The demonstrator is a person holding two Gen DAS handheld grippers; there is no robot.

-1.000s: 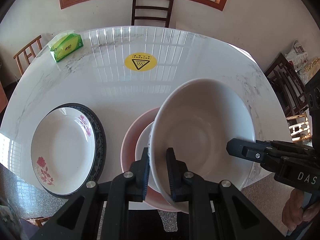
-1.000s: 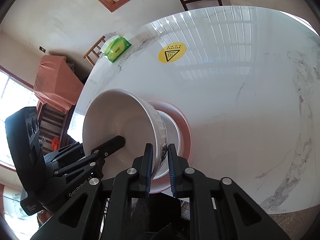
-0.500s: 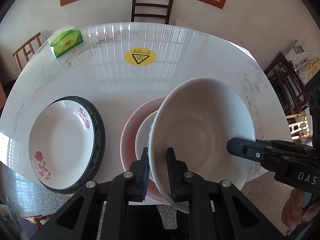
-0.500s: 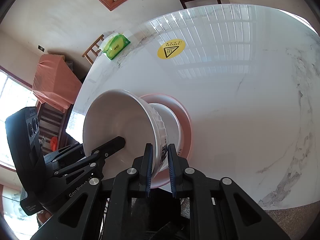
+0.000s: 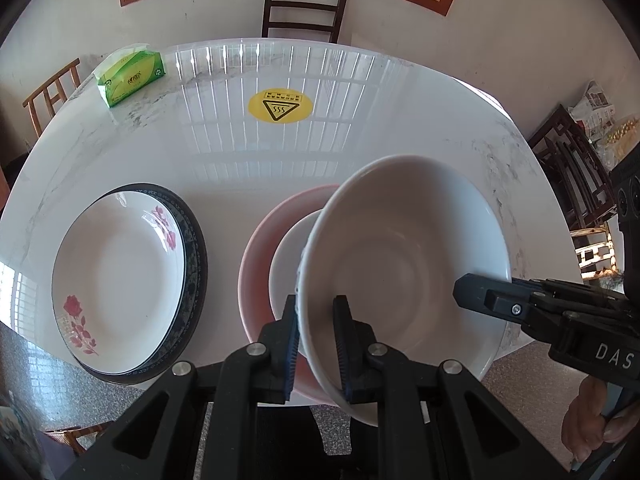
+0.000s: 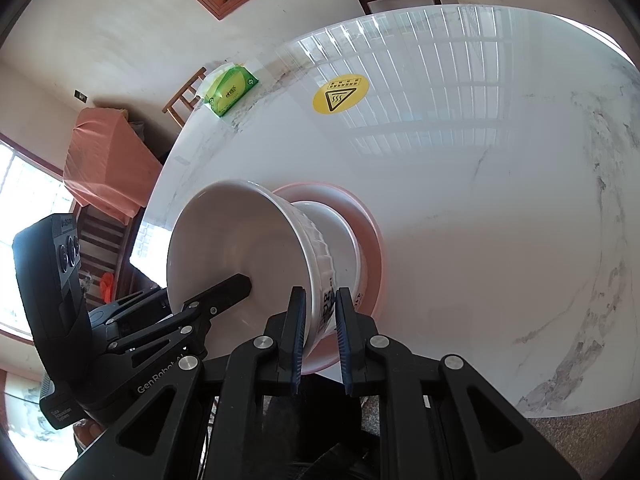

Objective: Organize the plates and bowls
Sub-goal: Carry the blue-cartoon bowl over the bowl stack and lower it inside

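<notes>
A large white bowl (image 5: 400, 272) hangs tilted above a smaller white bowl (image 5: 286, 264) that sits in a pink plate (image 5: 256, 272). My left gripper (image 5: 316, 320) is shut on the large bowl's near rim. My right gripper (image 6: 320, 320) is shut on the opposite ribbed rim (image 6: 320, 264). In the left wrist view the right gripper (image 5: 468, 292) reaches in from the right. In the right wrist view the left gripper (image 6: 240, 282) reaches in from the left. I cannot tell whether the large bowl's base touches the smaller bowl (image 6: 332, 220). A flowered white plate (image 5: 116, 280) lies on a dark-rimmed plate (image 5: 196, 248) to the left.
The round white marble table (image 5: 280, 168) carries a yellow heat sticker (image 5: 280, 106) and a green tissue pack (image 5: 130, 76) at the far left. Wooden chairs (image 5: 304, 8) stand around it. The near table edge (image 6: 560, 408) runs under the grippers.
In the left wrist view the table and plates have slid slightly up and away, so the bowl sits a little higher. Both grips are unchanged.
</notes>
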